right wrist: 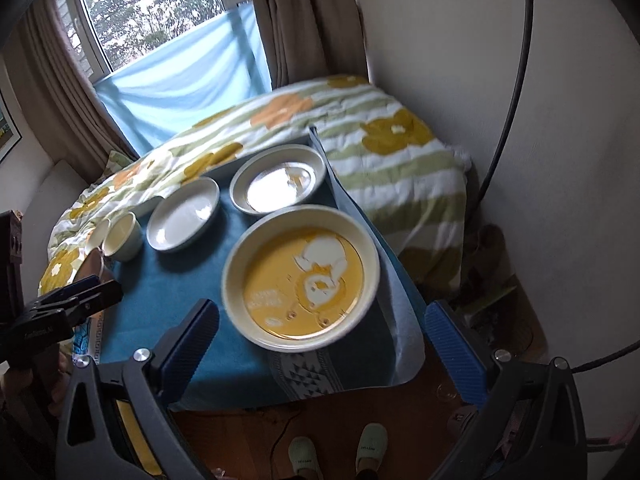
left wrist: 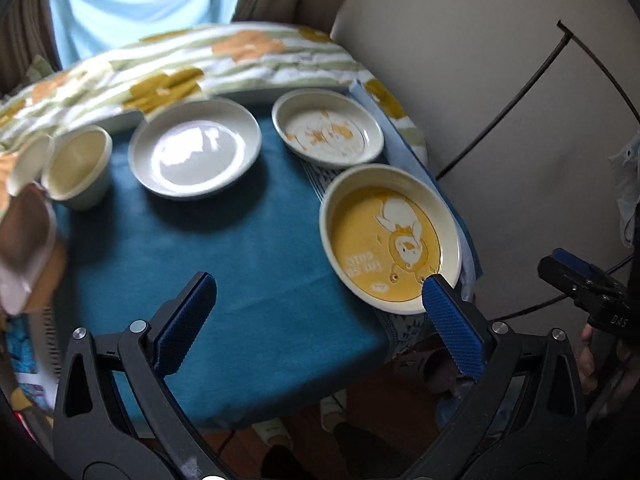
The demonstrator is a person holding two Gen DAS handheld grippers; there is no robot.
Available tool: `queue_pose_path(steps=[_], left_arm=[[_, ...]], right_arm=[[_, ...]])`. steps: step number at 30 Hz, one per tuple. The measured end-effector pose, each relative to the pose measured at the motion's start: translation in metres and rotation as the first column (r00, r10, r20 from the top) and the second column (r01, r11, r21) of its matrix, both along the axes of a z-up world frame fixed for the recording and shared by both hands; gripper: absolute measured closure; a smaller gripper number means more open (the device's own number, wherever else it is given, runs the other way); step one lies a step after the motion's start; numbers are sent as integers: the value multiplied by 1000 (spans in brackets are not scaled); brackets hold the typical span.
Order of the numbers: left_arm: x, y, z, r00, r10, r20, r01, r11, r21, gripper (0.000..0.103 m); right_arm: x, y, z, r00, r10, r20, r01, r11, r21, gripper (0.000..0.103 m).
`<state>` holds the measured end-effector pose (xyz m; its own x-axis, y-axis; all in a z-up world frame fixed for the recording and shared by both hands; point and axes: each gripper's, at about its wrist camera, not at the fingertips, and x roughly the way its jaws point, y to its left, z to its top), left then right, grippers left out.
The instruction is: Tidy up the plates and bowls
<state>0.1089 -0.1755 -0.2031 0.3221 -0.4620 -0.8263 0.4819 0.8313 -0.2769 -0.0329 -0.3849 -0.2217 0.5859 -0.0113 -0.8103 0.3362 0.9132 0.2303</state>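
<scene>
On a teal-covered table (left wrist: 248,248) lie a yellow cartoon plate (left wrist: 390,238) (right wrist: 301,277) at the near right, a small patterned plate (left wrist: 327,133) (right wrist: 278,186) behind it, and a plain white plate (left wrist: 195,147) (right wrist: 183,213) to the left. Two cream bowls (left wrist: 78,166) (right wrist: 122,235) stand at the far left. My left gripper (left wrist: 320,304) is open and empty over the near table, its right finger by the yellow plate's rim. My right gripper (right wrist: 324,332) is open and empty, straddling the yellow plate's near edge from above.
A flowered quilt (left wrist: 172,68) (right wrist: 360,148) lies on the bed behind the table. A wall and black cable (right wrist: 516,72) stand at right. A brown object (left wrist: 24,236) sits at the left table edge. Slippered feet (right wrist: 340,456) stand on the wood floor below.
</scene>
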Motion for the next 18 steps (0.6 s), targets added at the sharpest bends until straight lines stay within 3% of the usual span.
queue_pose_path(steps=[8, 11, 15, 18], left_arm=[[24, -46, -74, 987, 45, -152, -46, 999, -2, 13], [30, -55, -89, 979, 61, -194, -62, 998, 0, 25], [34, -67, -104, 977, 70, -199, -67, 997, 25, 30], [39, -71, -111, 976, 84, -201, -79, 996, 34, 39]], right_arm=[[34, -42, -77, 987, 149, -60, -137, 977, 161, 30], [44, -52, -92, 980, 192, -54, -179, 966, 188, 35], [58, -65, -104, 974, 224, -43, -207, 949, 239, 45], [70, -70, -109, 967, 254, -32, -237, 937, 257, 52]])
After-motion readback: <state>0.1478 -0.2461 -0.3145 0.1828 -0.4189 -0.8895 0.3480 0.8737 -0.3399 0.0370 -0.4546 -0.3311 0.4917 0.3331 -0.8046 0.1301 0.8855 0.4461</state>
